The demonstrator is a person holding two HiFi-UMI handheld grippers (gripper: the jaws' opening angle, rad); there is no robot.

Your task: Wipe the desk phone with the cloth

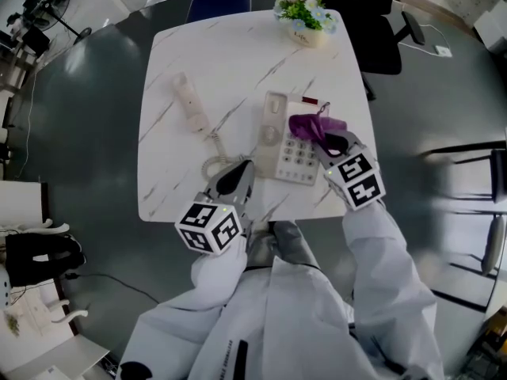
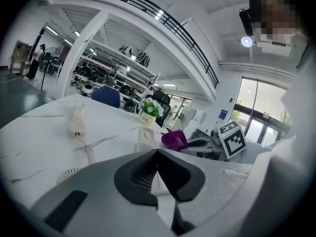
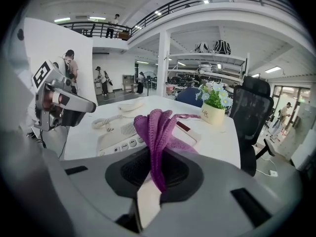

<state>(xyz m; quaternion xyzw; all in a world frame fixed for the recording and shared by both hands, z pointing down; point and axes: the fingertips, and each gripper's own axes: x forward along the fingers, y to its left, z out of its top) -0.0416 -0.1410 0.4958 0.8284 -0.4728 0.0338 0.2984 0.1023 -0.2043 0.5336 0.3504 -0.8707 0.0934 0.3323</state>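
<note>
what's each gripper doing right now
Left gripper: jaws shut, holding nothing.
Right gripper: jaws shut on the purple cloth.

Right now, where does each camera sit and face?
Head view: on the person's head, steeply down at table, desk phone, left gripper, right gripper, white sleeves.
Left gripper view: rides left gripper, jaws together, faces handset and flower pot.
Right gripper view: rides right gripper, jaws shut on cloth, faces over desk phone.
Shared: both gripper views show the flower pot.
</note>
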